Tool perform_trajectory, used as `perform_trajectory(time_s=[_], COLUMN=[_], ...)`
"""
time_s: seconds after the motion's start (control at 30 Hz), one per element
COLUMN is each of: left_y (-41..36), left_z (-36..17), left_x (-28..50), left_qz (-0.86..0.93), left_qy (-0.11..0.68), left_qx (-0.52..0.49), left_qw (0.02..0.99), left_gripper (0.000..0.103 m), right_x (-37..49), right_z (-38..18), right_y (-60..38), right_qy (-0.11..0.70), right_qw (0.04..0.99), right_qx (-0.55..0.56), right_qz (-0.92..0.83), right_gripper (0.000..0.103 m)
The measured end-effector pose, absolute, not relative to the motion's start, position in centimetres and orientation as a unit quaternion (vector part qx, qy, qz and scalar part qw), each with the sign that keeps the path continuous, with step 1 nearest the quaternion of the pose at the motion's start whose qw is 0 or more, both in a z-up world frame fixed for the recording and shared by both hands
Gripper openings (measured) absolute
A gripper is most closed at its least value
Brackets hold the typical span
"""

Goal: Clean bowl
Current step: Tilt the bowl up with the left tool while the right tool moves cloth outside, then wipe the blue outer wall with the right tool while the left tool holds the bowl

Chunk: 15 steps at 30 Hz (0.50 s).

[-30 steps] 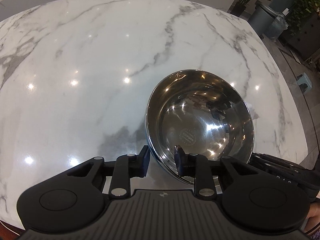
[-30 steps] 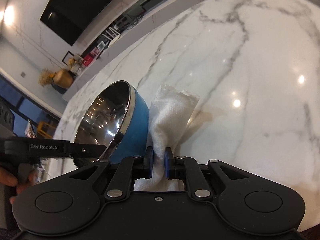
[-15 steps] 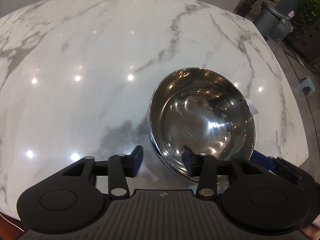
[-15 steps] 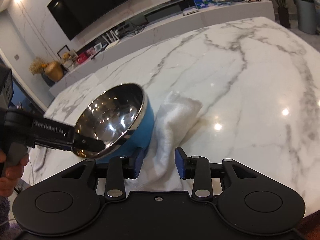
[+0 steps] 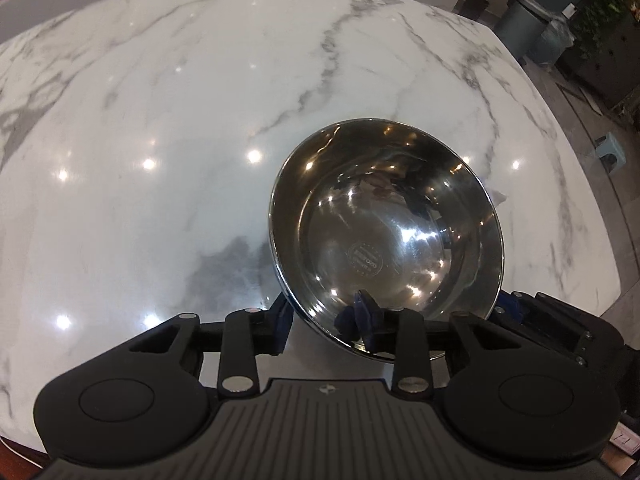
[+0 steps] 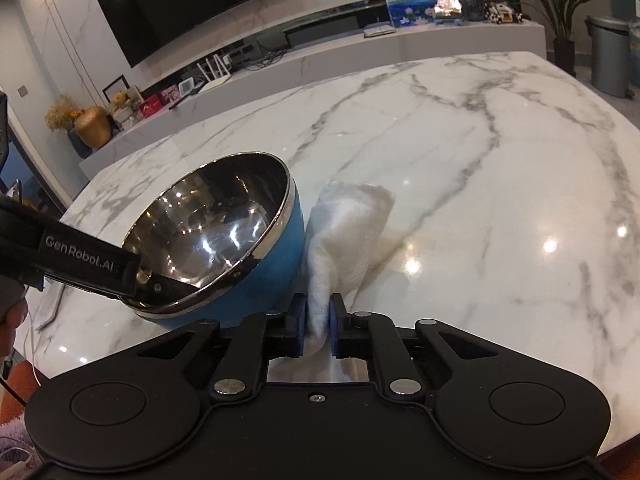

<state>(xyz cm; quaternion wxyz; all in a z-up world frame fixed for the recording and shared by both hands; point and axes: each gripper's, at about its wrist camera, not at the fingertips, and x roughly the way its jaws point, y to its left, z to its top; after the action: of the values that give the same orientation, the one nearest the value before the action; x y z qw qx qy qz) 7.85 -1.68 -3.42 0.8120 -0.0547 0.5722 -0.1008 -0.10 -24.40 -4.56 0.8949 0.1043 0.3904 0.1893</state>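
Left gripper: the left gripper (image 5: 322, 318) straddles the near rim of the round bowl with a polished steel inside and a blue outside (image 5: 386, 236), one finger outside the wall and one inside. Its jaws are closing on the rim; the left wrist view does not settle whether both pads bear on it yet.

Bowl position: the bowl stands on the white grey-veined marble table (image 5: 160, 120), near its front edge, tipped so that the mouth faces up and toward the left gripper. From the right wrist view the far side of the rim is raised and the blue wall (image 6: 260, 280) rests low on the table.

Bowl interior: bright and reflective, with a stamped mark at the bottom. No soil can be made out among the reflections.

Cloth: a crumpled white cloth (image 6: 348, 232) lies just beside the blue wall, on the bowl's right, its free end resting on the table.

Right gripper: the right gripper (image 6: 318, 320) is clamped on the near end of the cloth, a thick fold pinched between the blue pads.

Step in hand (judgement): securing the bowl and the cloth ahead of wiping.

Recommended practice (judgement): seat the left grip firmly before any wiping pressure, as a tilted, slick bowl may skate on polished marble. Lift the cloth clear of the rim, then wipe the inside in circles from the bottom outward.

Risk (judgement): cloth dragging against the outer wall may push the bowl.
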Motion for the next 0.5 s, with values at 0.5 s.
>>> perform_trajectory(time_s=[0.5], left_y=[-0.7], left_z=[-3.2], left_x=[9.1], left_qz=[-0.099], left_qy=[0.573], left_qx=[-0.054], left_qw=[0.811], left_gripper=[0.019], right_x=[1.0], right_z=[-2.6], right_y=[-27.2], right_qy=[0.382], right_qw=[0.88], right_qx=[0.19], right_qz=[0.209], right_gripper=[0.009])
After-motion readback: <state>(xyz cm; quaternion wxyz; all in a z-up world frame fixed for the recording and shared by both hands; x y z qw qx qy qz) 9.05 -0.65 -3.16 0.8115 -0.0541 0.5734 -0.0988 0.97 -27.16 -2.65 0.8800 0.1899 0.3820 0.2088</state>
